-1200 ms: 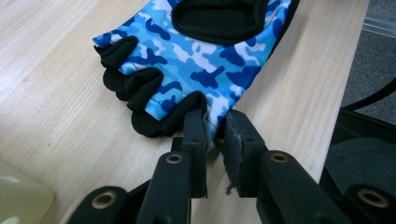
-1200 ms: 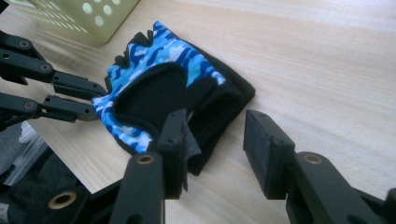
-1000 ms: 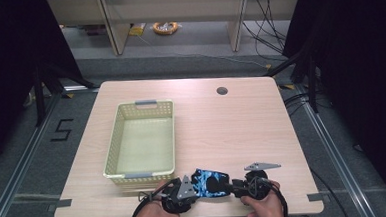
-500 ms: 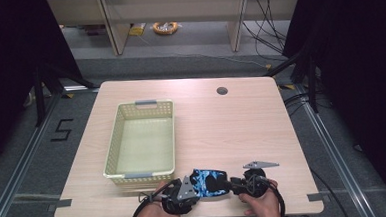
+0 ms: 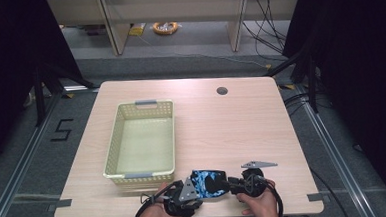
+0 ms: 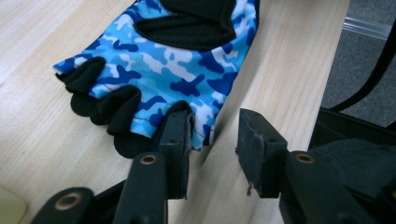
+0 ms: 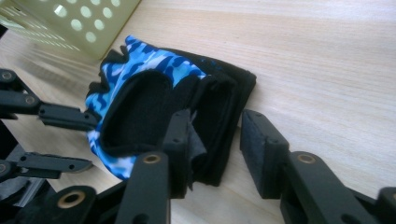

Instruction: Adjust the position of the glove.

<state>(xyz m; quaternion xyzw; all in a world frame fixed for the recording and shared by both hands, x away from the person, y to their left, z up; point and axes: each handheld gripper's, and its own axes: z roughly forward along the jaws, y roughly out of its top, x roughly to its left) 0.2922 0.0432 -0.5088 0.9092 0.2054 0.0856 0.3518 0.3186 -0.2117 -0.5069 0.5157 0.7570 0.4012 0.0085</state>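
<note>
Two grippers: flank one glove at the table's near edge
Glove: flat beside the basket, likely staged for dropping in
Left gripper: jaws just been opening, released, finger end between them
Right gripper: parted around the black cuff, not pinching

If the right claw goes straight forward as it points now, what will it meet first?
The right claw would meet the black cuff end of the camouflage glove, which already lies between its jaws; beyond it, probably the left claw.
</note>
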